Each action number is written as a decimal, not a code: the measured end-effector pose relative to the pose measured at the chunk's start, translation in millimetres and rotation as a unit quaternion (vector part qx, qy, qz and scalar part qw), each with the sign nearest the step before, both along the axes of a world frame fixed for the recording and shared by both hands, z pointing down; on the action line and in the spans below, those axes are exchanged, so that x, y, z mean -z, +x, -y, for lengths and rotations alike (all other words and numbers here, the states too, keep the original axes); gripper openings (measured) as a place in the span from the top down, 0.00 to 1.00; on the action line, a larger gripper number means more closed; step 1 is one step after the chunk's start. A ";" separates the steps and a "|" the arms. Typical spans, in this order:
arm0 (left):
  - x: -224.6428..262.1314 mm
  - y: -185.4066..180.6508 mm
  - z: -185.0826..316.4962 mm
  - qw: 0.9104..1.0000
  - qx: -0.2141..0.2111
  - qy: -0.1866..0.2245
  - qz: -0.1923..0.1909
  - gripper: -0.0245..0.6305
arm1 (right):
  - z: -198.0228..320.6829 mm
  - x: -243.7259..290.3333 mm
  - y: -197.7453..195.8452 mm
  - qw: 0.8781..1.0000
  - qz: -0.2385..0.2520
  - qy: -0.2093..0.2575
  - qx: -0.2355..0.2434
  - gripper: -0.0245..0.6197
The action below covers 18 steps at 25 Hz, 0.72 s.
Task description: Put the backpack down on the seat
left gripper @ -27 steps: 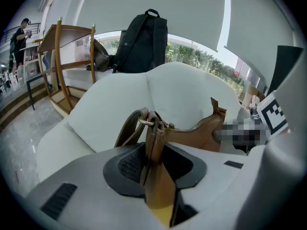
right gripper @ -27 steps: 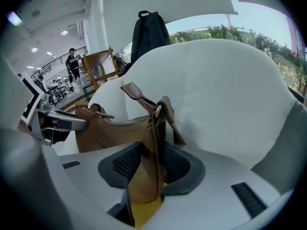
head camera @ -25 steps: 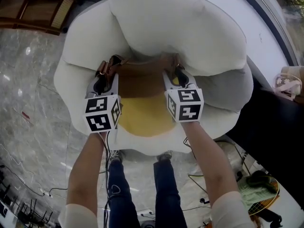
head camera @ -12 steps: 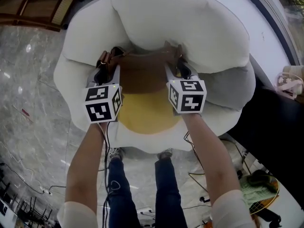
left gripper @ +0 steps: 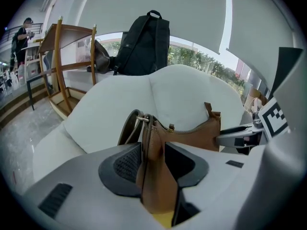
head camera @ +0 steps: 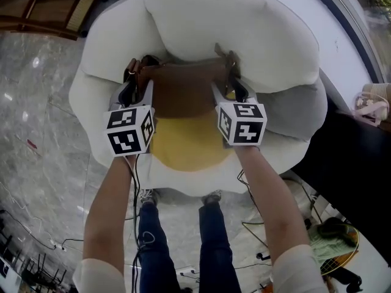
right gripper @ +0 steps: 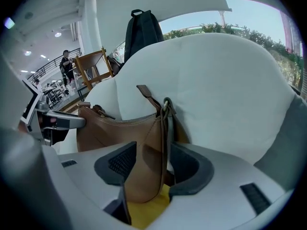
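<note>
Wooden rack at left, black pack right of it, marble floor

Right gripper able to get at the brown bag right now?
Probably yes: the right gripper has just been opening its jaws, and the end of the brown bag stands between them, nothing in the way.

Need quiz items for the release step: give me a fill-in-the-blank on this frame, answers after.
1. The brown bag lies on the armchair's ____ seat cushion.
2. It leans against the ____ backrest.
3. Beyond the armchair's back, a black ____ shows.
4. The jaws of the left gripper and right gripper, a bag end between each pair, stand ____.
Missing: yellow; white; backpack; open.
Note: both pairs of jaws have just been opening.
</note>
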<state>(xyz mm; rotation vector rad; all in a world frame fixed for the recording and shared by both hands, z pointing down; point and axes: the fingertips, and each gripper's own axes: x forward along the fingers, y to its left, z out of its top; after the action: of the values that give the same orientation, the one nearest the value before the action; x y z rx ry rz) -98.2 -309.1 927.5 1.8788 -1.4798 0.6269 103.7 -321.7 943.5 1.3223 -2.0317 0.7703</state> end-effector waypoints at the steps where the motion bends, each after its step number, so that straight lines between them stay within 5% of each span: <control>1: 1.4 -0.6 -2.1 1.000 -0.001 0.002 0.002 0.74 | -3.0 0.2 0.9 1.000 0.003 -0.001 -0.004 0.62; 7: 11.6 -9.4 -18.4 1.000 0.010 0.003 0.025 0.74 | -15.9 16.8 -1.8 1.000 -0.021 0.021 0.004 0.63; 11: 34.4 -9.9 -29.5 0.999 0.018 0.020 0.034 0.89 | -19.4 46.3 2.0 0.998 -0.025 0.057 -0.010 0.89; 18: 95.3 4.1 -34.7 0.998 0.000 0.062 0.000 0.91 | -32.4 100.1 -2.2 0.997 0.016 0.078 -0.015 0.92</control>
<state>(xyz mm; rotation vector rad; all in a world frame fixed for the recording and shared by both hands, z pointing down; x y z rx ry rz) -94.1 -274.4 832.2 1.9724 -1.5497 0.5458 101.5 -289.3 843.4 1.4378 -2.1394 0.6608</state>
